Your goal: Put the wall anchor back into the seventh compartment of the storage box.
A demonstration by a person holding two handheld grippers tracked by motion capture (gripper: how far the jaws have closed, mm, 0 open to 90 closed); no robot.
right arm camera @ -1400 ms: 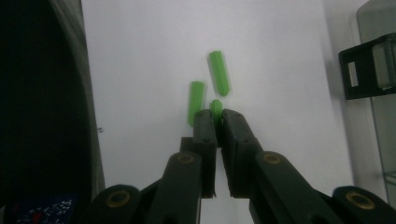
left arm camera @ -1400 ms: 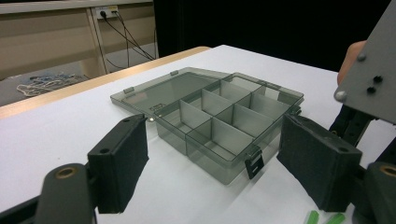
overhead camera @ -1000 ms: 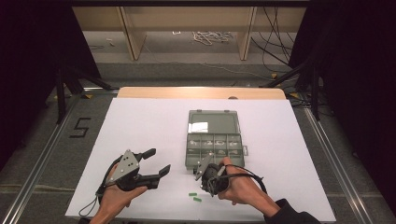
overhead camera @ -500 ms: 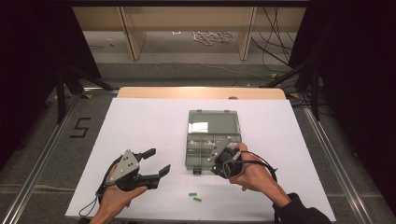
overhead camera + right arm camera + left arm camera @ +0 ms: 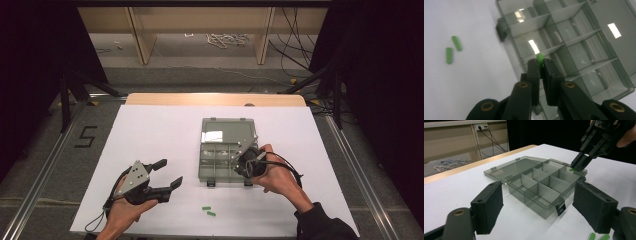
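Note:
A smoky grey compartment box (image 5: 225,131) lies open in the middle of the white table, lid flat behind it. My right gripper (image 5: 240,163) hovers over the box's near right compartments, shut on a small green peg (image 5: 539,58) pinched at its tips. In the left gripper view that peg (image 5: 572,169) sits just above the box's far rim (image 5: 579,171). Two more green pegs (image 5: 209,210) lie on the table in front of the box. My left gripper (image 5: 169,173) rests at the near left, open, with nothing between its pads (image 5: 490,205).
The white sheet (image 5: 150,130) covers the table, with a wooden strip (image 5: 215,99) along its far edge. Two latches (image 5: 560,207) stick out from the box's near wall. Dark curtains and stands flank the table; cables lie on the floor beyond.
My right gripper has moved away from the loose pegs at the table's front and up over the box's near right side, carrying a green peg. The left gripper has stayed put.

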